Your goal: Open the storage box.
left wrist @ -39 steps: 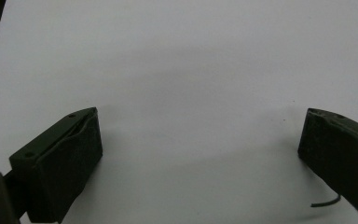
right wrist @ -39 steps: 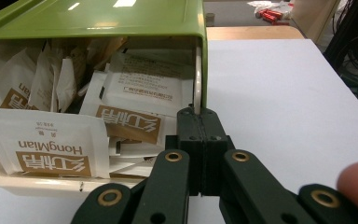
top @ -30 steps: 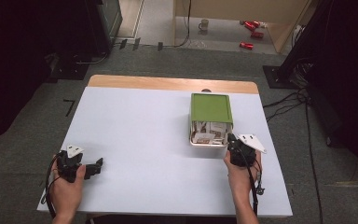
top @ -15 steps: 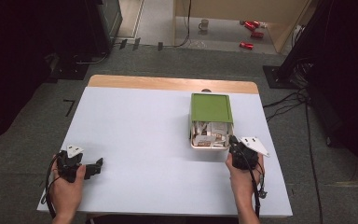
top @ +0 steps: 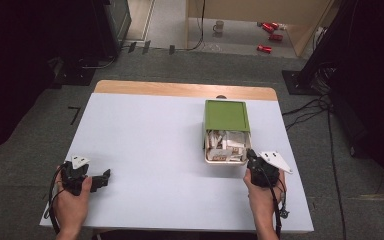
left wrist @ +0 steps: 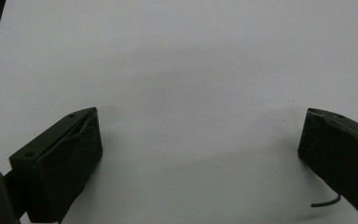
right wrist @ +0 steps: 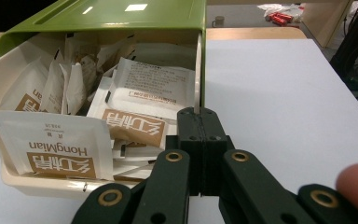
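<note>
I judge the opening half done: the green lid (top: 225, 115) sits slid back toward 12 o'clock, leaving the near part of the box (top: 226, 160) uncovered and its sachets (right wrist: 65, 149) showing, though the far part is still under the lid. The box stands at about 2 o'clock on the surface (top: 150, 150). My right tongs (right wrist: 199, 116) are pinched together on the box's thin near wall at its 5 o'clock corner, so I read this as the pull that draws the box out from under the lid, with more travel left. My left tongs (left wrist: 200, 140) rest idle at 8 o'clock, spread wide over bare surface. Count: one box, one lid, two tongs; the sachets are a jumbled heap, at least six, too overlapped to count exactly.
</note>
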A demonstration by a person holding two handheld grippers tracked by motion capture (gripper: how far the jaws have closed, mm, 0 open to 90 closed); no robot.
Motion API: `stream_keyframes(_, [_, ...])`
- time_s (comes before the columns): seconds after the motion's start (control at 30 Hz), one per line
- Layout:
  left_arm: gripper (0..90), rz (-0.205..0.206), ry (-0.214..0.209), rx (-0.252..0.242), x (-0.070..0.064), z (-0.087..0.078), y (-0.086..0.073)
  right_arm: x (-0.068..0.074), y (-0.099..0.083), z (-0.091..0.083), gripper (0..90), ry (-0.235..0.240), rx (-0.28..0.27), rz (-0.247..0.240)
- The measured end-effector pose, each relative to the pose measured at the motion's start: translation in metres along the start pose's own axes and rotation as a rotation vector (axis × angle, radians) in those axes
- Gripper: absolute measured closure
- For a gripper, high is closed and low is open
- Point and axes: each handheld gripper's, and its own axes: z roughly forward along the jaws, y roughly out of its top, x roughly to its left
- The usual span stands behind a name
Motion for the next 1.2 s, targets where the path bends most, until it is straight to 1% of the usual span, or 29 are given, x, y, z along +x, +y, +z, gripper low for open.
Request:
stream_keyframes(0.17, [0.2,0.000,0.000,0.000,0.000,0.000,0.000,0.000,-0.003,-0.004,90.0,0.003,-0.001,-0.001])
stream_keyframes(0.67, [0.2,0.000,0.000,0.000,0.000,0.000,0.000,0.001,-0.013,-0.014,90.0,0.006,-0.005,0.022])
stream_keyframes(1.2, [0.1,0.000,0.000,0.000,0.000,0.000,0.000,0.000,-0.019,-0.016,90.0,0.005,-0.007,0.019])
